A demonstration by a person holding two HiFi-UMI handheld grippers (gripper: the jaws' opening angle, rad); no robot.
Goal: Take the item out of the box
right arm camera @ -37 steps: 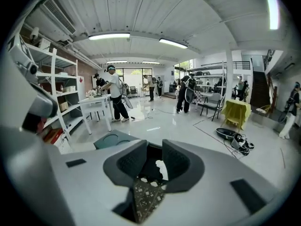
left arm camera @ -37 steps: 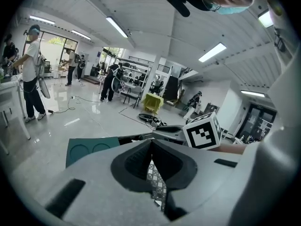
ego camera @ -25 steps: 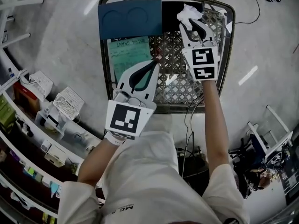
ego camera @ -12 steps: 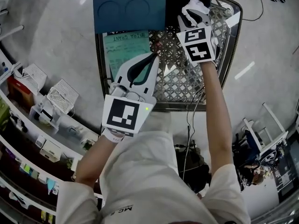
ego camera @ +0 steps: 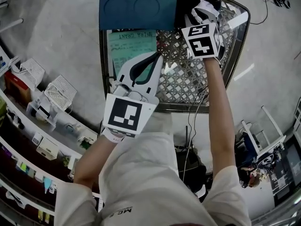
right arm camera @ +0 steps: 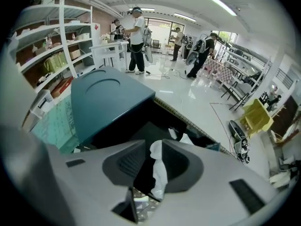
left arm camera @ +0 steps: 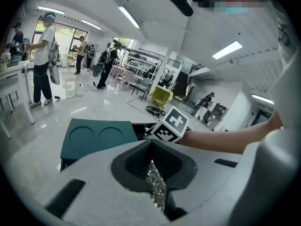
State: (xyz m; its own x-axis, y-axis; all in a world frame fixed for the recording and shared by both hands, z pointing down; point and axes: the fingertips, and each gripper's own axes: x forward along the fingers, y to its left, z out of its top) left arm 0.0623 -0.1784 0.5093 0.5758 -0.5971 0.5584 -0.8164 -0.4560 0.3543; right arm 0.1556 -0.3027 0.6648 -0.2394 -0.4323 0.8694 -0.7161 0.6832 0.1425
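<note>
In the head view the right tool point(ego camera: 203, 14) reached into the upper right of the frame. There the box point(ego camera: 183, 8) showed its dark inside, beside the teal lid point(ego camera: 136, 7) with two round recesses. The white crumpled item point(ego camera: 207, 6) lay right at that tool's tip, over the box opening.

In the right gripper view the item point(right arm camera: 158, 171) stood between the jaws of the right tool point(right arm camera: 151, 147). Its long axis ran along the jaws, from the tips down toward the throat. It leaned against the jaw on the right of the frame, and a dark gap was left on the other side. The jaws were opening, so the pads did not seem to be pressing on it.

The left tool point(ego camera: 157, 55) hung mid-frame over the lattice worktop point(ego camera: 181, 86), well apart from the box and pointing toward the upper right. Its jaws met at the tips with nothing between them point(left arm camera: 151, 142).

The right tool was therefore much the nearer. Lifting the item out would probably call for closing across its narrow width.
</note>
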